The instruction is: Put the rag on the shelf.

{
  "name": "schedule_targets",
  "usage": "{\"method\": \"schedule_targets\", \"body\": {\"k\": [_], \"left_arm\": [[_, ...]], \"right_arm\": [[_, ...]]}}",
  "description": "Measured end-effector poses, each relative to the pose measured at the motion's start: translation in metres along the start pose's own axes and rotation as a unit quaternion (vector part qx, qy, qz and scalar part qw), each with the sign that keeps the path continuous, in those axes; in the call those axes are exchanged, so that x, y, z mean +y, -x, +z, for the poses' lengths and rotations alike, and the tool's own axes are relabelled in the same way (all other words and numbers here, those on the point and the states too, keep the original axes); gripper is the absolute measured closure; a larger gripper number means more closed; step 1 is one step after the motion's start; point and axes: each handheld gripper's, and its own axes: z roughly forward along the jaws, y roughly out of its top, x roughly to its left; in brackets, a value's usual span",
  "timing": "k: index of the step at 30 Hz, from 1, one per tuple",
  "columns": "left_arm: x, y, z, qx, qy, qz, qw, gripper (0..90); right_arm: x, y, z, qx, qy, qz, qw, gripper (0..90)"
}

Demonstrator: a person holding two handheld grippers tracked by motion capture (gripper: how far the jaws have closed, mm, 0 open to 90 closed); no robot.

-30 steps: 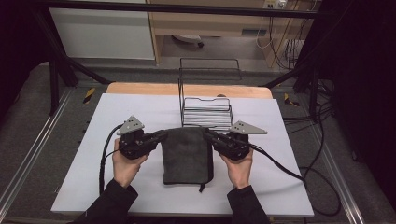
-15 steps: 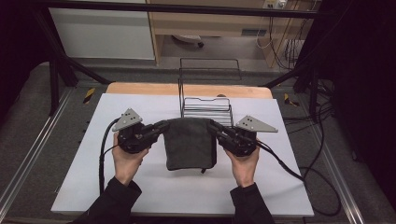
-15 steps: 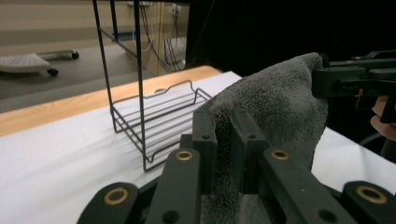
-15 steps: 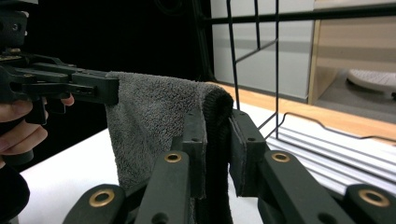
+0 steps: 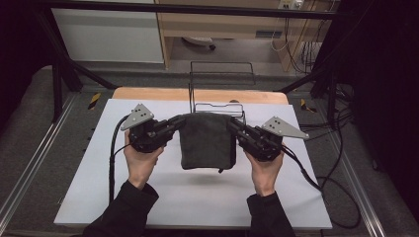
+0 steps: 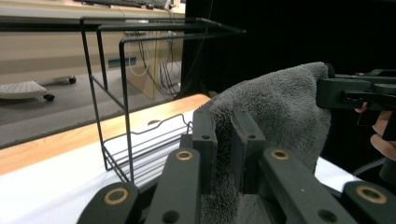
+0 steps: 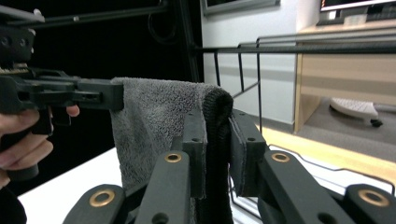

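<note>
Seen from above, a white table (image 5: 148,197) with a wooden strip along its far edge fills the middle of the scene, and two forearms in dark sleeves come in from the bottom. On the left, the person's left hand (image 5: 141,160) holds the left gripper (image 5: 177,122), which has a grey three-cornered plate on top and a black cable trailing toward the table's near left. Its jaws are closed tight on the upper left corner of a dark grey towel (image 5: 206,140); the left gripper view shows the plush cloth pinched between the two black jaws. The towel hangs in the centre, lifted off the table and stretched between both grippers, with its shadow on the white surface below. Just behind it stands a black wire rack (image 5: 221,89), its low basket near the towel's top edge. On the right, the right gripper (image 5: 234,126), held by the right hand (image 5: 264,170), has its jaws clamped on the towel's upper right corner, a folded hem squeezed between them in the right gripper view.
</note>
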Motion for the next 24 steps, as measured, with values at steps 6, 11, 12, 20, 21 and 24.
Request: {"method": "schedule_targets", "body": {"k": [6,11,12,20,21,24], "left_arm": [[0.008,0.001,0.003,0.002,0.021,-0.001,0.9998,81.4],[0.018,0.004,0.005,0.004,0.042,-0.001,0.9991,81.5],[0.020,0.004,0.005,0.004,0.045,0.000,0.9990,81.5],[0.034,0.007,0.009,0.003,0.067,0.000,0.9978,81.6],[0.036,0.007,0.010,0.002,0.068,0.001,0.9977,81.5],[0.042,0.008,0.011,0.002,0.074,0.002,0.9972,81.5]], "right_arm": [[0.007,-0.001,-0.002,-0.011,0.016,-0.007,0.9998,78.7],[0.016,-0.003,-0.002,-0.020,0.033,-0.017,0.9991,78.7],[0.018,-0.003,-0.002,-0.021,0.036,-0.019,0.9989,78.7],[0.033,-0.002,-0.004,-0.031,0.062,-0.020,0.9974,78.8],[0.035,-0.002,-0.004,-0.032,0.063,-0.021,0.9972,78.7],[0.041,-0.002,-0.004,-0.039,0.071,-0.028,0.9964,78.8]]}}
